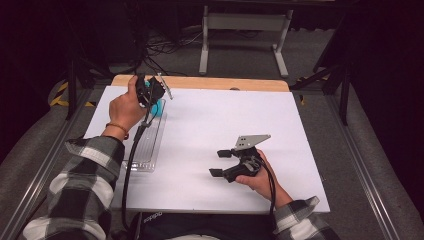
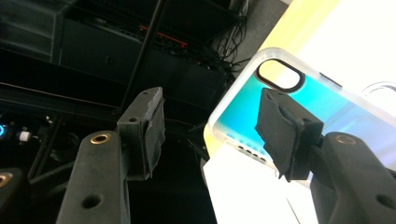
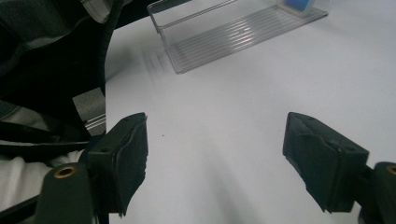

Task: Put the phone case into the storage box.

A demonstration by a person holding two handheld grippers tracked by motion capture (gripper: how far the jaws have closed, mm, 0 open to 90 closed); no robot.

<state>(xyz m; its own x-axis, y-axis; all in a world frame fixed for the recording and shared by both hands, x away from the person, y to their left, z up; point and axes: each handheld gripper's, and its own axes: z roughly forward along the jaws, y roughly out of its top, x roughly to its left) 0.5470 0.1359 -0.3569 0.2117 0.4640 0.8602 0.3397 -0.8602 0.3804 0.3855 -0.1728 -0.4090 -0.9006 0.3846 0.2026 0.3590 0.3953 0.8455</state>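
- The phone case [image 2: 299, 105], clear with a teal back, stood at the far end of the clear tray [image 1: 145, 145], far left on the table [image 1: 225, 125].
- The left gripper [image 1: 150, 90] hovered over it, jaws spread and empty, the case beside its right jaw.
- The right gripper [image 1: 222, 162], also spread and empty, sat well apart, near right.

The table [image 1: 225, 130] is white with a tan far edge. On it sits a clear ribbed tray [image 1: 147, 142] holding a teal-to-clear phone case [image 2: 299, 105]. Sleeves [image 1: 85, 185] are black-and-white plaid.
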